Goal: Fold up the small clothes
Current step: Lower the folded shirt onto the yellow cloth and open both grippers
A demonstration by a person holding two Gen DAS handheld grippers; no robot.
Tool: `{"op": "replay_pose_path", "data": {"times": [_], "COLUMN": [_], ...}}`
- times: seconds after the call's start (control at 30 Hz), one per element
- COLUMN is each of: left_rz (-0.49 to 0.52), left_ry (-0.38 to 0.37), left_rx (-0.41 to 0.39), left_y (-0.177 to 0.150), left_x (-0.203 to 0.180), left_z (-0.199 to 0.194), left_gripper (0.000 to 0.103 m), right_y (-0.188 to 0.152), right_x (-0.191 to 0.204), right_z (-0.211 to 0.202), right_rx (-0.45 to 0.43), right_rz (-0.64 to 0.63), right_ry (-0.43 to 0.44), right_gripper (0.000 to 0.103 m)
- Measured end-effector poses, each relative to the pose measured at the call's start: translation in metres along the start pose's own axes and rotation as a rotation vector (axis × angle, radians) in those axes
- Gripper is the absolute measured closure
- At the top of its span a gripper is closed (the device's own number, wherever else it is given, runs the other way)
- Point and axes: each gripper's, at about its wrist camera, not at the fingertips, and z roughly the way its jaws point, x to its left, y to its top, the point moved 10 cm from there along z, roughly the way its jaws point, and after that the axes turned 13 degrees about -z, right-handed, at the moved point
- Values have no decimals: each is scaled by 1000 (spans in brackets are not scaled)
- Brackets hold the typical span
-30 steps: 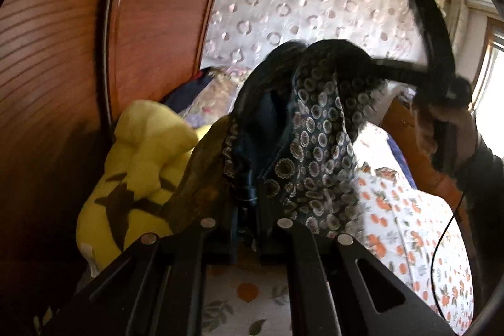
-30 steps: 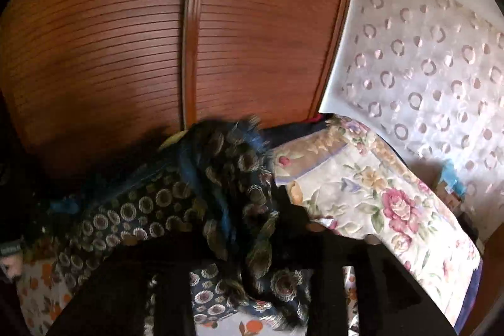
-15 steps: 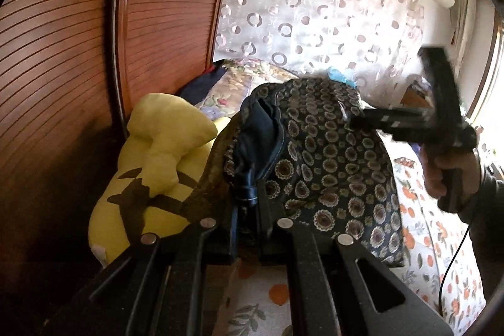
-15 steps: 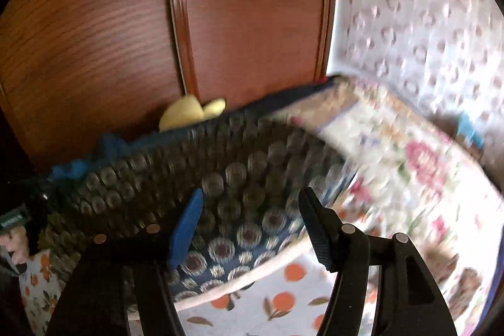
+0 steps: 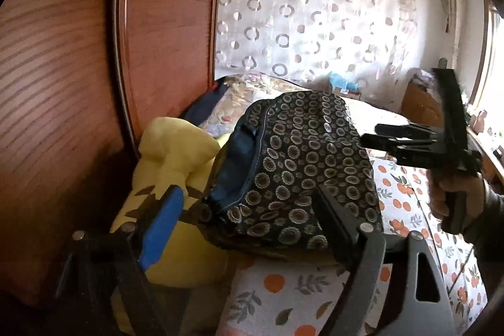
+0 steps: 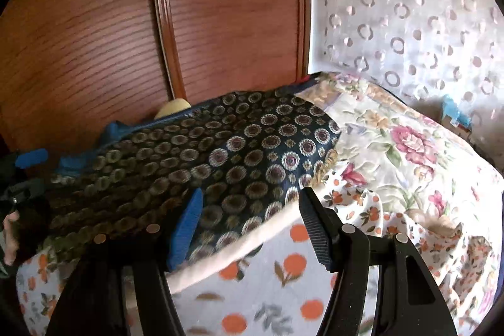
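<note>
A dark garment with a ring-and-flower print and blue lining [image 5: 302,166] lies folded on a pillow on the bed; it also shows in the right wrist view [image 6: 201,166]. My left gripper [image 5: 249,229] is open, its fingers either side of the garment's near edge, holding nothing. My right gripper [image 6: 252,229] is open and empty just in front of the garment; it also shows in the left wrist view [image 5: 375,134], held in a hand at the garment's right side.
A yellow plush toy [image 5: 170,162] lies left of the garment against the wooden headboard [image 5: 151,37]. The orange-print sheet [image 6: 283,288] covers the bed. A floral quilt [image 6: 403,140] lies to the right. A circle-patterned curtain [image 5: 315,21] hangs behind.
Both grippers let go of the garment and opened. The garment dropped from a raised bunch to lie flat on the pillow. The right gripper drew back from it.
</note>
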Motion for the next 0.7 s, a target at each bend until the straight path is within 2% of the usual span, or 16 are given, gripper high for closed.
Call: {"op": "replay_pose_path", "data": {"times": [0.33,0.57,0.7], "left_rz": [75,126,146], "left_ry": [-20,-88,-139], "left_rx": [-13,19,23], "left_y": [-17,-53,-71], "left_x": [-30,-64,-88], "left_z": [-38,-58,-70], "left_gripper": [19,19,19], "right_y": [-43,-83,-110], "right_x": [45,68,80], "right_z": [-99,-159,-204], "right_rx": [-52,-52,-56], "right_rz": [43,107,163], "right_ry": [-59,-130,-196], "right_gripper": [37,19,15]}}
